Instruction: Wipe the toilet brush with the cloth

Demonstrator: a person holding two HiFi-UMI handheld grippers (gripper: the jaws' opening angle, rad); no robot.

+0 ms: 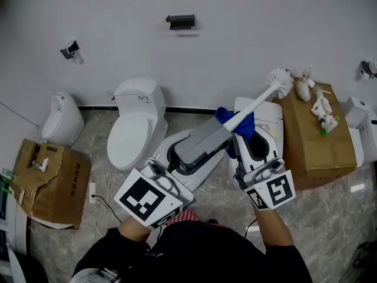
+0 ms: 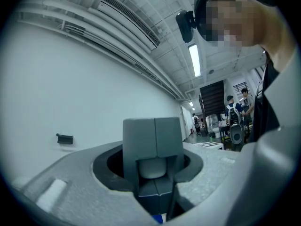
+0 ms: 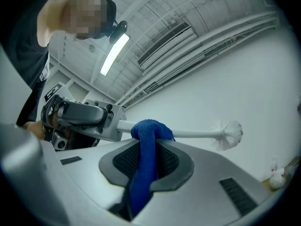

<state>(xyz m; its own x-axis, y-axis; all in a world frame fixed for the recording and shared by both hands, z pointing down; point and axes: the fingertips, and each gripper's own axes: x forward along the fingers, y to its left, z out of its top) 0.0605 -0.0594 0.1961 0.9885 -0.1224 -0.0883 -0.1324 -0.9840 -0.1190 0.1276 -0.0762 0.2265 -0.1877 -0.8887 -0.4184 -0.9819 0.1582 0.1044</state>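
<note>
Brush [image 1: 259, 102]: in mid-air, handle end clamped in left gripper [image 2: 153, 173], shaft running away to the bristles; right gripper [image 3: 143, 166], nearer the shaft, clamps cloth [image 3: 146, 134] draped over it.

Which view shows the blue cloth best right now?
Right gripper view: the cloth fills its centre, draped over the brush handle. Head view shows it small; left gripper view, only a blue sliver at the bottom.
</note>
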